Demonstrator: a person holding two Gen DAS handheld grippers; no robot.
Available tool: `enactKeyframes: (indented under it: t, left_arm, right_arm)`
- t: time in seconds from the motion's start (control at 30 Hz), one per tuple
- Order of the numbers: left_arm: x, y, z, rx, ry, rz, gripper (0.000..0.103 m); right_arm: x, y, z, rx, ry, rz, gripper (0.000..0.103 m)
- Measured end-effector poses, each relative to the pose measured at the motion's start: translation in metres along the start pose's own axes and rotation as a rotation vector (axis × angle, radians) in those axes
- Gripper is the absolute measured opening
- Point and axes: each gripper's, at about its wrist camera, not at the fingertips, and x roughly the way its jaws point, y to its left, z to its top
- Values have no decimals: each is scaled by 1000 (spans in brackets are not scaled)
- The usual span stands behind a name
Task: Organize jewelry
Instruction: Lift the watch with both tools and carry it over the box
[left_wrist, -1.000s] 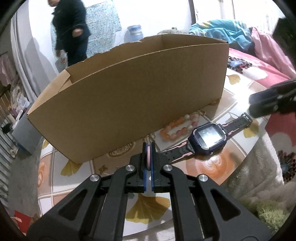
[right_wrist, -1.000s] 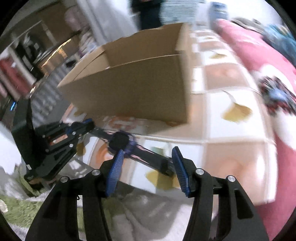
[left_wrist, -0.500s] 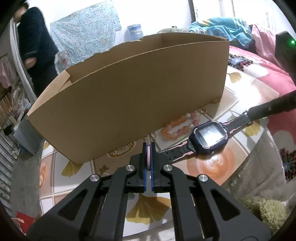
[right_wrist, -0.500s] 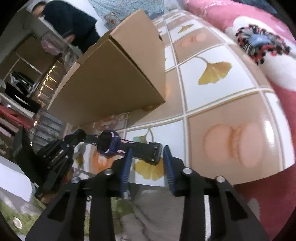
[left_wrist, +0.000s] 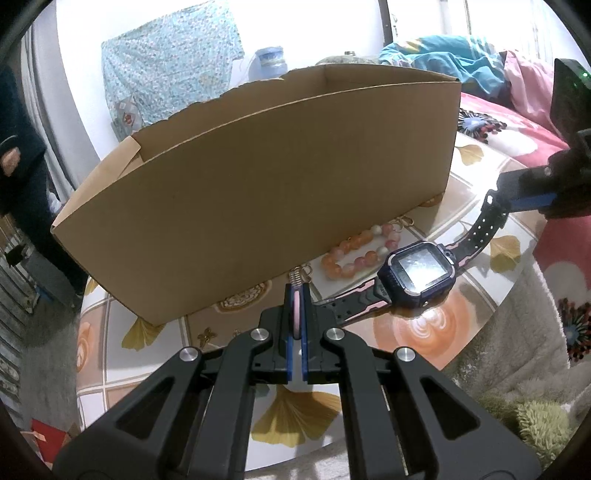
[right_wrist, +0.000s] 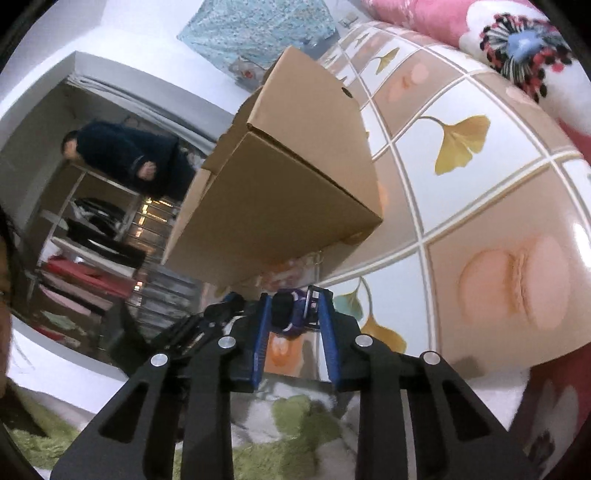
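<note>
Watch (left_wrist: 421, 267), one — each strap end clamped in closed jaws — one bead bracelet (left_wrist: 356, 249), one box (left_wrist: 258, 195).

The cardboard box (left_wrist: 258, 192) stands on the bench (left_wrist: 436, 328). In the left wrist view, the bead bracelet (left_wrist: 360, 251) lies just before the box's right end. The watch (left_wrist: 421, 273) lies before the bracelet, farther from the box, one strap end at each pair of tongs.
</note>
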Motion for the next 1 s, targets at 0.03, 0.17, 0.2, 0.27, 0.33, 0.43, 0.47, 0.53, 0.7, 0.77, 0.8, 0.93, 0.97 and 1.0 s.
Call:
enactKeyframes:
  t: [0.03, 0.17, 0.2, 0.27, 0.33, 0.43, 0.47, 0.53, 0.7, 0.77, 0.8, 0.93, 0.97, 1.0]
  left_arm:
    - [0, 0, 0, -1, 0, 0, 2]
    - [0, 0, 0, -2, 3, 0, 2]
    - [1, 0, 0, -1, 3, 0, 2]
    - [1, 1, 0, -2, 5, 0, 2]
    - [1, 1, 0, -5, 7, 0, 2]
    - [2, 1, 0, -5, 8, 0, 2]
    - [2, 1, 0, -5, 8, 0, 2]
    - [2, 1, 0, -4, 9, 1, 2]
    - [2, 1, -1, -6, 11, 1, 2]
    - [2, 1, -1, -7, 11, 1, 2]
    - [2, 2, -1, -6, 11, 1, 2]
    - [1, 3, -2, -9, 13, 0, 2]
    - [1, 4, -2, -10, 13, 1, 2]
    - [1, 4, -2, -11, 13, 0, 2]
  right_arm:
    - [1, 2, 0, -9, 0, -16, 25]
    - [9, 4, 1, -43, 0, -125, 25]
    - [9, 3, 1, -39, -1, -142, 25]
    - [12, -3, 1, -2, 5, -155, 25]
    - [13, -11, 0, 43, 8, -136, 25]
    - [11, -15, -1, 63, -7, -112, 25]
    - [11, -14, -1, 54, -7, -117, 25]
    - [12, -14, 0, 53, -4, -125, 25]
    - [1, -25, 2, 158, -44, 43, 25]
    - [6, -23, 2, 125, -32, -34, 25]
    - [11, -21, 1, 108, -18, -74, 25]
    - [6, -17, 1, 114, -53, 23, 25]
    - [5, -14, 1, 105, -61, 23, 25]
    - [6, -12, 2, 86, -59, -11, 25]
